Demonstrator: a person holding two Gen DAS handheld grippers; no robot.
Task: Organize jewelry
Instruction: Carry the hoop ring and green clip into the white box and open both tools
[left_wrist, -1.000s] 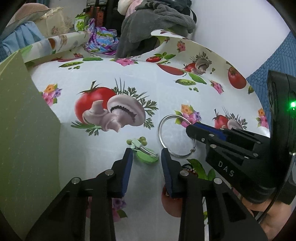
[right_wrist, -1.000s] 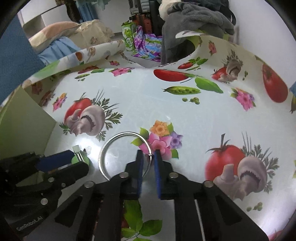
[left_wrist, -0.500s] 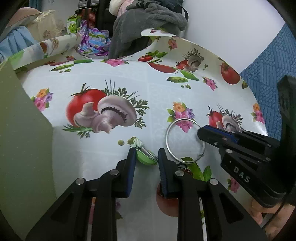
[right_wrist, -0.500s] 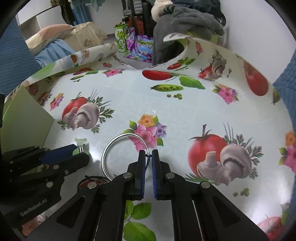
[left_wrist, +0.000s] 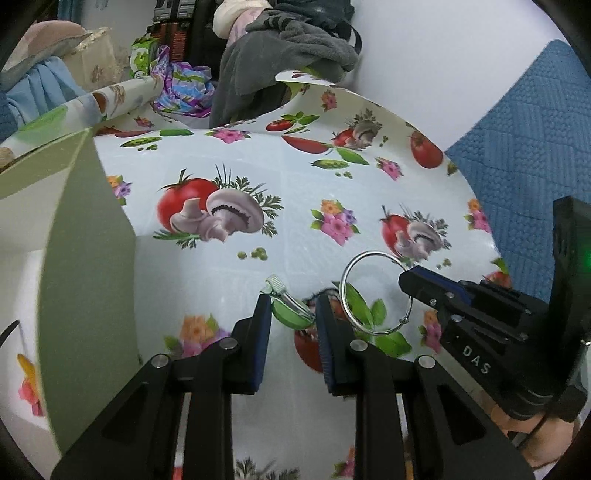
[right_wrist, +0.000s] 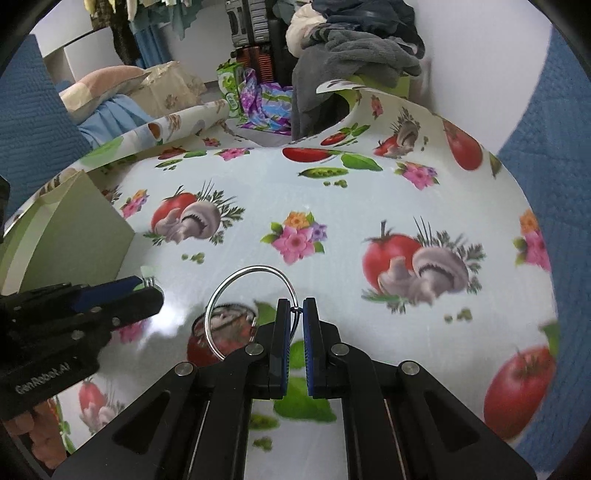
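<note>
My left gripper (left_wrist: 292, 309) is shut on a small green jewelry piece with a silver clip (left_wrist: 288, 308) and holds it above the tablecloth. My right gripper (right_wrist: 293, 308) is shut on the clasp of a large silver ring (right_wrist: 236, 291), lifted off the cloth. The silver ring (left_wrist: 364, 291) and my right gripper (left_wrist: 413, 282) also show in the left wrist view, just right of my left fingers. In the right wrist view the left gripper's fingers (right_wrist: 110, 291) are at the left with the clip tip (right_wrist: 149, 278) sticking out.
An open pale green box (left_wrist: 85, 258) stands at the left; it also shows in the right wrist view (right_wrist: 70, 225). The vegetable-print tablecloth (left_wrist: 295, 192) covers the table. Grey clothes (left_wrist: 295, 40) and bags pile up at the back. A blue quilted surface (left_wrist: 524, 155) lies right.
Both grippers have lifted and pulled back from the cloth, carrying the green piece and the ring. The green box now shows more of its opening at the left.
</note>
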